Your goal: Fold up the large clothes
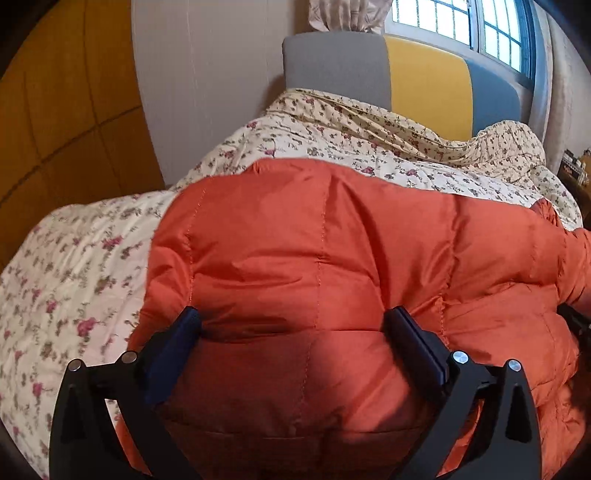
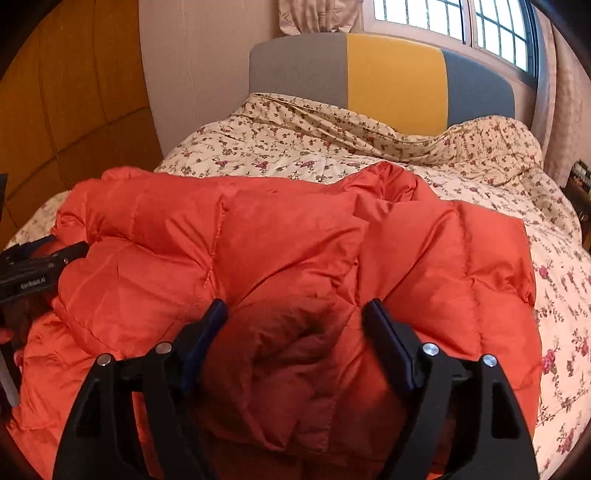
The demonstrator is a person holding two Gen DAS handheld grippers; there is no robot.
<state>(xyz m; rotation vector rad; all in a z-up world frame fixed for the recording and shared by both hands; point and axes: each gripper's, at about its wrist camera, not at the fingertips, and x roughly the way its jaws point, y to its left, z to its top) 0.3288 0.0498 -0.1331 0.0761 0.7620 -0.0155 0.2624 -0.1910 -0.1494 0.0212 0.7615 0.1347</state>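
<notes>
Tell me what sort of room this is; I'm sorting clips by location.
A bedroom, most likely: an orange puffer jacket lies on a bed with a floral quilt, a padded headboard and a curtained window behind.

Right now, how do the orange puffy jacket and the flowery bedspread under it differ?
The jacket is plain orange; the bedspread is cream with small red flowers. The jacket is thick and puffy with stitched panels, bunched in a heap; the bedspread lies thinner and flatter, wrinkled near the headboard. The jacket covers only the near part of the wider bedspread. Both are soft fabric.
</notes>
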